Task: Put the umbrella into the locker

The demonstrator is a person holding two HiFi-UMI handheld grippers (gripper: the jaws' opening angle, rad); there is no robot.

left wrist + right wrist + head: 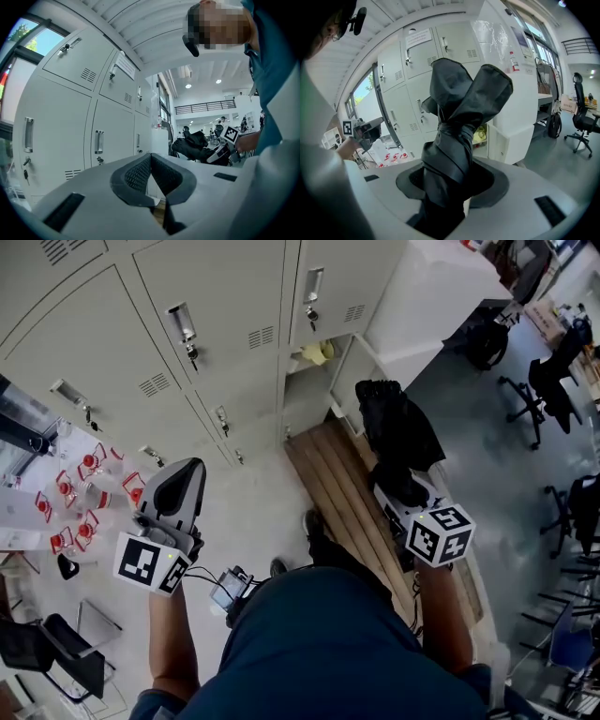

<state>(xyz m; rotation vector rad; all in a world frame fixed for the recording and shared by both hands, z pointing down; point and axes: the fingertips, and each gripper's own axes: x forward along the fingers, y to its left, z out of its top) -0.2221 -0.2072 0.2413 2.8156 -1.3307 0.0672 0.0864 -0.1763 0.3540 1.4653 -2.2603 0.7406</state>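
The right gripper [452, 185] has its fingers clamped on the lower part of the folded black umbrella [459, 117], which it holds in the air near the open locker [302, 381]. The left gripper [151, 164] has its fingers together with nothing between them, beside the shut locker doors [61, 126].

I see a row of grey metal lockers [187, 334] along the wall, with a white cabinet [441, 296] just beside them. The floor [253, 512] is pale grey, and a slatted wooden board [328, 474] lies on it. Black office chairs [542, 390] stand at the right. Daylight enters by a window [35, 42], and round ceiling lamps [188, 86] are lit.
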